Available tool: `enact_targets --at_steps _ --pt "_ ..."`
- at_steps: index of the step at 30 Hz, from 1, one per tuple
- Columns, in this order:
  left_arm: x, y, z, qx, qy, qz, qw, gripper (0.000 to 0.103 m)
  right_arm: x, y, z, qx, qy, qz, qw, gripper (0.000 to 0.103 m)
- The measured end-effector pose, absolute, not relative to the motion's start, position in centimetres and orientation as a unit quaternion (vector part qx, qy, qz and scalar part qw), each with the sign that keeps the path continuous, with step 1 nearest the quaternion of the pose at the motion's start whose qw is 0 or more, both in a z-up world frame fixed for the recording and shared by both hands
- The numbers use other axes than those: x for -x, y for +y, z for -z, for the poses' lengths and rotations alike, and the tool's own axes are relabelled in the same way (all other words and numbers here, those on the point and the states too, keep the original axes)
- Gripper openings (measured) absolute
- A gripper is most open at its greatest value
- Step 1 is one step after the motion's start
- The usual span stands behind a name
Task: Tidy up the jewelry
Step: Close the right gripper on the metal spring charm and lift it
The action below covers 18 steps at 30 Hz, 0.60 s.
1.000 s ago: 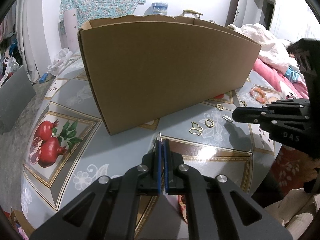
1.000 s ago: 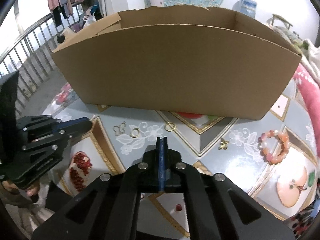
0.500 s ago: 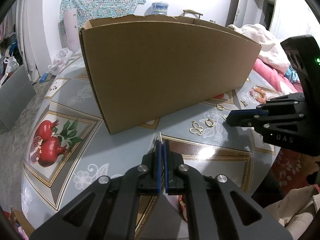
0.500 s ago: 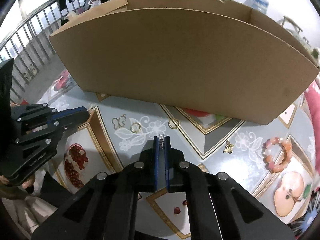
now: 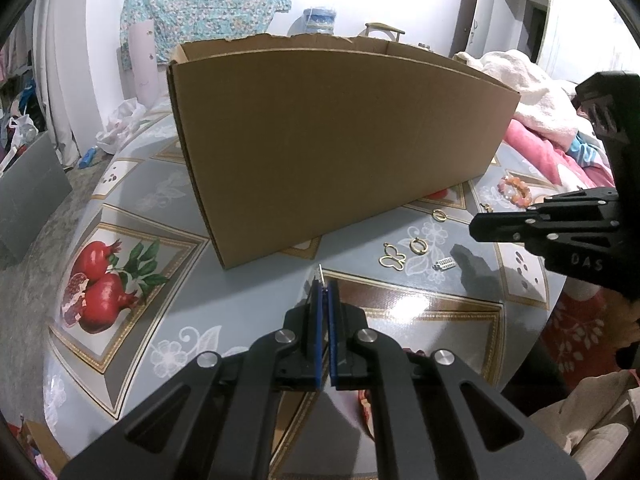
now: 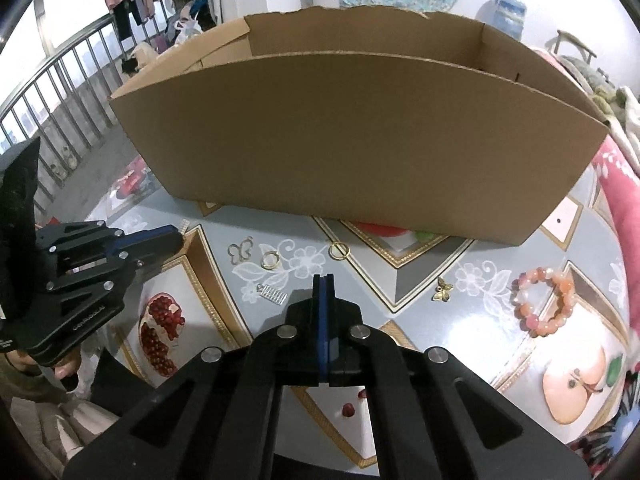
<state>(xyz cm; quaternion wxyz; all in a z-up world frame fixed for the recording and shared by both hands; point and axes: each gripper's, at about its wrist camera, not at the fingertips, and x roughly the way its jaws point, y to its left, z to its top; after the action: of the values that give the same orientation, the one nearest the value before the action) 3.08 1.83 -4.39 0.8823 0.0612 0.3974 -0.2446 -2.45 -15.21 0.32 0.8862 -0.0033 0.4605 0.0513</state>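
- The left gripper (image 5: 325, 280) has its jaws clamped on a thin silver pin (image 5: 321, 272), whose tip pokes out past the blue pads and points toward the cardboard box (image 5: 340, 140) straight ahead of it.
- The right gripper (image 6: 323, 278) has its jaws pressed together with nothing between them.
- A small silver bar (image 6: 272, 293) lies flat on the table (image 6: 500, 264), just left of the right jaws and slightly short of their tips. Its long axis runs slantwise across the line of the jaws.
- The right hand is plainly the nearer one and is free. I reckon it must open, swing a little left and drop onto the bar across its narrow side.
- Beyond the bar, between the jaws and the box wall, sit a butterfly outline (image 6: 240, 251), a gold ring (image 6: 271, 259) and a gold hoop (image 6: 339, 251).
- Off to the right of the right jaws lie a gold charm (image 6: 443, 290) and, further out, a bead bracelet (image 6: 546, 300).
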Motion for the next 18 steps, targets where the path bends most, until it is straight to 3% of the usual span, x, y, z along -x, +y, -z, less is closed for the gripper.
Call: enact_targets --at_steps 4,6,18 --pt "-3.0 1.8 4.3 -0.064 0.398 0.244 0.882 0.002 2.0 -14.9 -0.4 0.013 0.473 -0.101 0.875 0.007" --pt "-3.0 1.8 4.3 -0.066 0.397 0.244 0.882 0.002 1.6 -14.2 -0.8 0.041 0.476 -0.139 0.867 0.017" --pt "-3.1 2.0 4.2 -0.062 0.396 0.249 0.882 0.002 -1.2 -10.2 -0.8 0.220 0.540 -0.265 0.768 0.018"
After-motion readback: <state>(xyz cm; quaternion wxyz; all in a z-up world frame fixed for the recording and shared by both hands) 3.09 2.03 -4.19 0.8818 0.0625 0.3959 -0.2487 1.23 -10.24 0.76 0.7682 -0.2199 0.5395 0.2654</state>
